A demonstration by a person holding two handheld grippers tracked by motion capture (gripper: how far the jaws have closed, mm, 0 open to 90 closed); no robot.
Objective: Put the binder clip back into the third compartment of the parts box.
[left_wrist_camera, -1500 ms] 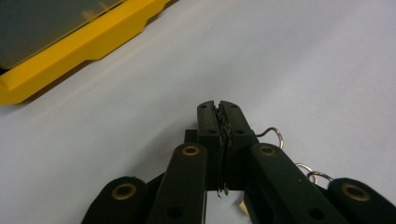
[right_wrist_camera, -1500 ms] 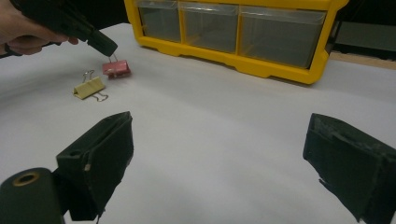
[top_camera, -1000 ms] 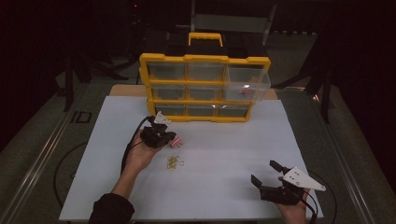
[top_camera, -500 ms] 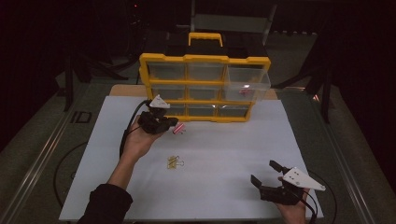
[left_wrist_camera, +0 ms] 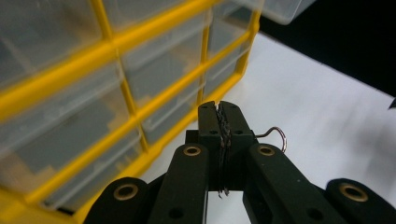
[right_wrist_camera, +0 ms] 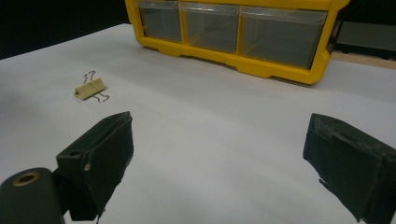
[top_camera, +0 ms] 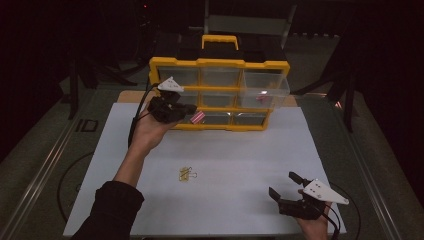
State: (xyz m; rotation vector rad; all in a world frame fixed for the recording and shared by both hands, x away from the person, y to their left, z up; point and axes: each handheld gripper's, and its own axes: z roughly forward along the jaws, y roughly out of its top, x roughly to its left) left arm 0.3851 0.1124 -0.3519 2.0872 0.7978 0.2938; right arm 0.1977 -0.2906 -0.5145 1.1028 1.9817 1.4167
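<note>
Left gripper (top_camera: 190, 111) now raised against the lower-left front of the yellow drawer organizer (top_camera: 220, 64), jaws pinching a pink binder clip (top_camera: 198, 117), no longer over the white sheet (top_camera: 240, 150). Yellow binder clip (top_camera: 185, 174) unmoved, well in front of the organizer. Right gripper (top_camera: 284, 188) unmoved, spread, farther forward still.

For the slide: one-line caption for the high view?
Left gripper carries a pink binder clip toward the yellow drawer organizer; right gripper waits open.
</note>
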